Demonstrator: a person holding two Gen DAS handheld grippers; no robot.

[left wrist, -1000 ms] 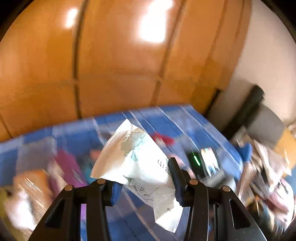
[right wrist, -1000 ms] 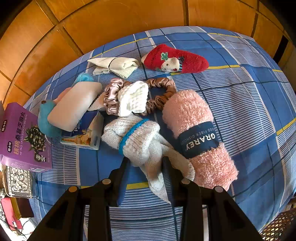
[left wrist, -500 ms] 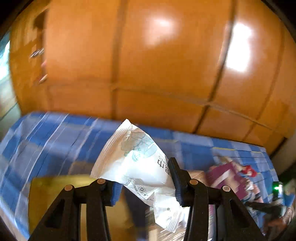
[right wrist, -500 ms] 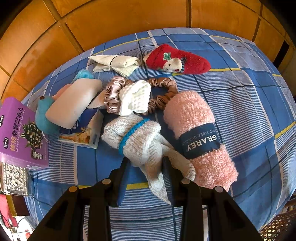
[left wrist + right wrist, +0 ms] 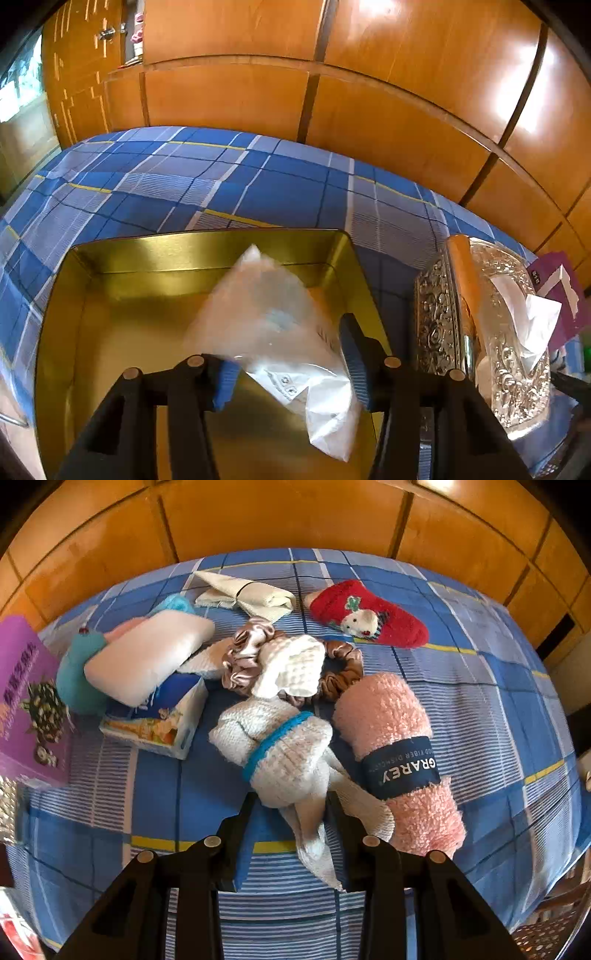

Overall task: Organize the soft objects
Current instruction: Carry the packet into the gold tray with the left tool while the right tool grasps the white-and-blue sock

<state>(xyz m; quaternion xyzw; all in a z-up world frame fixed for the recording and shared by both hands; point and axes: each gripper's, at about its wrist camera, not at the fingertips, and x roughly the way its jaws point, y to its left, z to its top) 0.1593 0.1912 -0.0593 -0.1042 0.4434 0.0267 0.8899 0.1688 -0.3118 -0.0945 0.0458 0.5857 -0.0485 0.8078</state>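
The left gripper [image 5: 291,363], jaws just widening, straddles a blurred white plastic packet [image 5: 280,332] over the gold tin [image 5: 207,251]; the right gripper [image 5: 290,812] pinches a white knotted towel [image 5: 280,746], its tail partly hidden.

The plastic packet [image 5: 280,332] over the gold tin [image 5: 207,254] is smeared by motion, its print unreadable. The tin's near side is cut off by the lower edge. In the right wrist view, the purple box [image 5: 29,701] is blurred and cropped at the left edge, its lettering illegible.

Bedroom: plaid bedsheet [image 5: 280,188], wooden wardrobe [image 5: 369,92]
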